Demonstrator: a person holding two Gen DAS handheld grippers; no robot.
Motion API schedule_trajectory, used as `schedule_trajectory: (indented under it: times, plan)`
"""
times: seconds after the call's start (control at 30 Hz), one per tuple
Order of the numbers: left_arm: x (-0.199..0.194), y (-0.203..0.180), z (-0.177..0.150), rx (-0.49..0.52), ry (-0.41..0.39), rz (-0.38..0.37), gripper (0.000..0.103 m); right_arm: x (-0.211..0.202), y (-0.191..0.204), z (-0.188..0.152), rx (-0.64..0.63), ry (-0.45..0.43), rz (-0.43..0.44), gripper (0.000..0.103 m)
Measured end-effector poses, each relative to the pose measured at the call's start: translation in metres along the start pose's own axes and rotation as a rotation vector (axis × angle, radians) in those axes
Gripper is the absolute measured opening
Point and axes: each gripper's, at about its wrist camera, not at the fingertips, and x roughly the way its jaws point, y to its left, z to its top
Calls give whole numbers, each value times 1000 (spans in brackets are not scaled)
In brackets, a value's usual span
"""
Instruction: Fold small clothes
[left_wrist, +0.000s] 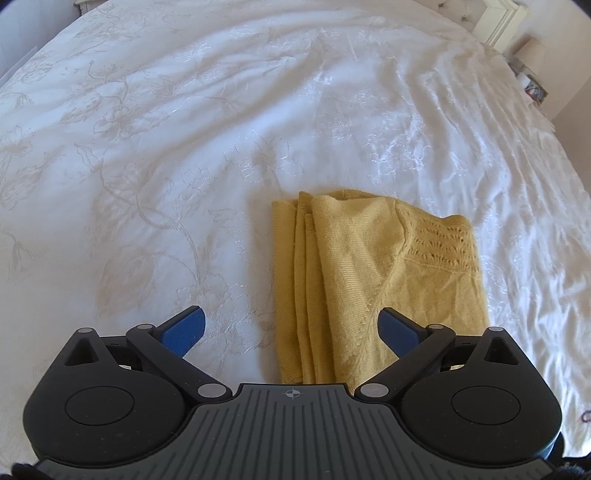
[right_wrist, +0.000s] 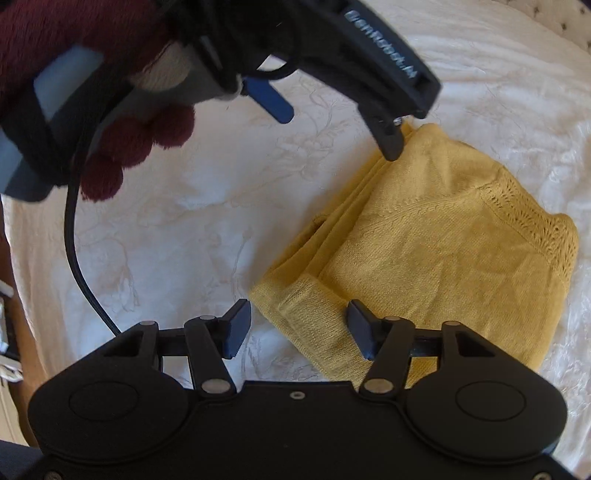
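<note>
A yellow knitted garment (left_wrist: 373, 273) lies folded into a compact rectangle on a white bedspread (left_wrist: 147, 166). My left gripper (left_wrist: 291, 328) is open above the garment's near left part, holding nothing. In the right wrist view the same garment (right_wrist: 443, 258) lies to the right. My right gripper (right_wrist: 297, 325) is open, its jaws either side of the garment's near corner, holding nothing. The left gripper (right_wrist: 332, 110) shows at the top of that view, above the garment's far edge, held by a hand in a maroon glove (right_wrist: 129, 140).
The bedspread has an embroidered floral pattern and wrinkles on its right side (left_wrist: 498, 147). A bedside stand with a lamp (left_wrist: 532, 55) sits at the far right. A black cable (right_wrist: 77, 251) hangs from the left gripper.
</note>
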Motion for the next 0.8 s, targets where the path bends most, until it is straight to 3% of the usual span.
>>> schedule_trajectory:
  times: [0.07,0.1,0.33,0.5,0.63,0.8]
  plan:
    - [1,1,1,-8,10,-15,101,9,9,1,-85,40,-60,21]
    - [1,2,2,-18,18,-23,101,10,10,1,-88,40,-69,10]
    - [7,4,-5,-65,90,-143,101,-41,-25,1,194,-121,5,10]
    - [23,-10,-10,-74,140,-231,101,-52,-32,-2,244,-144,42,10]
    - [38,-20,-5,-89,145,-243,101,-52,-29,-4,253,-142,59,10]
    - [51,-28,9,-44,100,-165,99,-52,-29,-4,261,-142,77,10]
